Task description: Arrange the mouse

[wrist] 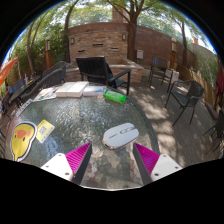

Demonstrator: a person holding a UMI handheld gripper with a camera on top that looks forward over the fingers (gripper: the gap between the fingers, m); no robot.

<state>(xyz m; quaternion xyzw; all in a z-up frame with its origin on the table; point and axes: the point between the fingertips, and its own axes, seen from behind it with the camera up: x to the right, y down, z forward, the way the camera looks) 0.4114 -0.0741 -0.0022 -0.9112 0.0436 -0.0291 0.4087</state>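
Observation:
A white computer mouse [121, 135] lies on the round glass patio table [75, 118], just ahead of my fingers and a little right of the gap's middle. My gripper [112, 159] is open, its magenta pads [78, 156] spread wide on either side, with only bare tabletop between them. The mouse sits apart from both fingers.
A green cylinder [116, 97] lies beyond the mouse, next to a white folded paper or book [72, 89]. A yellow card [44, 129] and a round yellow-rimmed object [22, 142] lie left. Black patio chairs [103, 72] ring the table; a brick wall [98, 40] stands behind.

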